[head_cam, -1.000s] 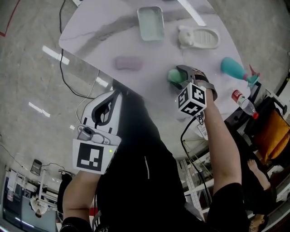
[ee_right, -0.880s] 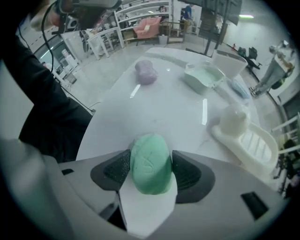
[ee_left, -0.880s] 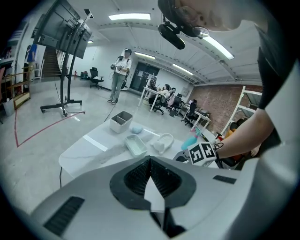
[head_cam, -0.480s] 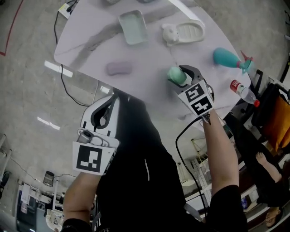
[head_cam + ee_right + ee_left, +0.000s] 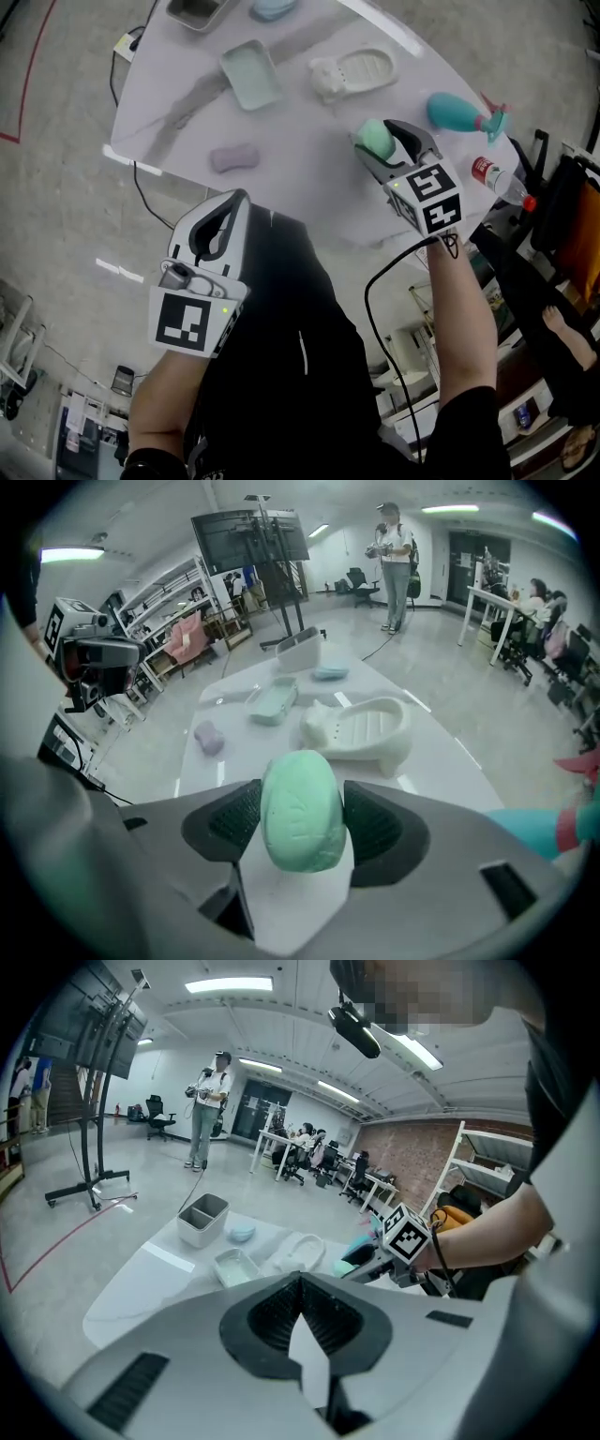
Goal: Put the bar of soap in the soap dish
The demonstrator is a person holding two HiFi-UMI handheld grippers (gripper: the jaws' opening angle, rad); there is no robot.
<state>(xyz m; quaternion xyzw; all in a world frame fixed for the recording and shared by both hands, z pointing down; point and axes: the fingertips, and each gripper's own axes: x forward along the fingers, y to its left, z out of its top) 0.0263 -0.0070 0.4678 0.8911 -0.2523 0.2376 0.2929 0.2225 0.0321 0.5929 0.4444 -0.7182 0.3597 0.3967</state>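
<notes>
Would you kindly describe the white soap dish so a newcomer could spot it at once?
On the pale table, look beyond the right gripper holding green soap. The white soap dish lies between a mint tray and a teal bottle; it alone is white and ribbed.

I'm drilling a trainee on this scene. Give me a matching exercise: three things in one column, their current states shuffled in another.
1. green soap bar
2. purple soap bar
3. white soap dish

A. empty, on the table
B. lying loose on the table
C. gripped in the right tool

Pairs: 1-C, 2-B, 3-A
</notes>
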